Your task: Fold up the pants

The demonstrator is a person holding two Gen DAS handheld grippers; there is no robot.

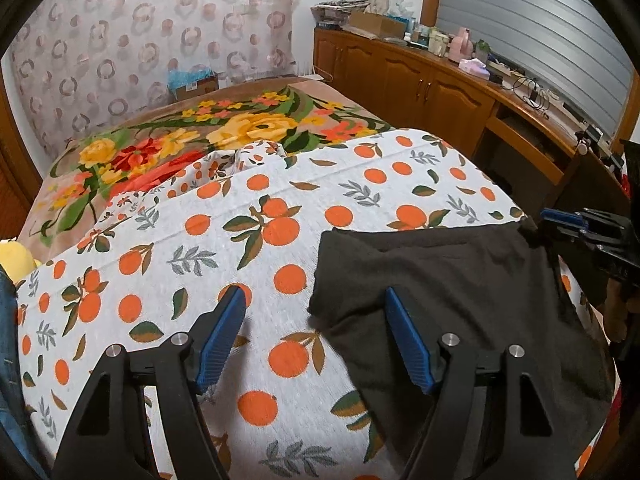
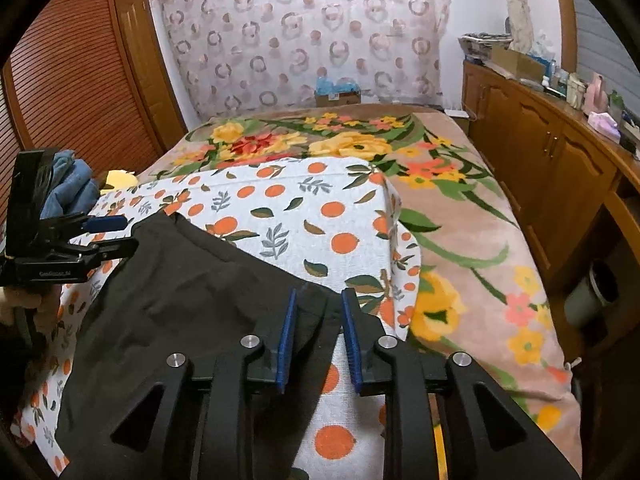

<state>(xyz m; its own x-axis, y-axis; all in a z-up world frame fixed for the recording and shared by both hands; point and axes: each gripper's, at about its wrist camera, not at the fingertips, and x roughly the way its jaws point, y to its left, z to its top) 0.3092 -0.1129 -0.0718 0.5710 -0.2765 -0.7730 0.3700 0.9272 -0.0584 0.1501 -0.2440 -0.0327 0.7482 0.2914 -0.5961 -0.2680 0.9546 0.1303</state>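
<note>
Dark pants (image 1: 448, 280) lie spread on an orange-print sheet (image 1: 248, 248) covering a floral blanket (image 2: 480, 240). The left gripper (image 1: 316, 300) hangs over the garment's near corner with jaws wide apart. The right gripper (image 2: 320, 300) (blue-padded fingers) straddles the opposite corner, jaws slightly parted, not pinching the cloth

Bedroom. Circle-patterned curtain (image 2: 304, 36) covers the far wall. Wooden cabinets (image 1: 404, 76) line the right side, the top cluttered with boxes and bottles. Louvred wooden doors (image 2: 80, 76) at left. Bed under a floral blanket (image 2: 460, 216).
</note>
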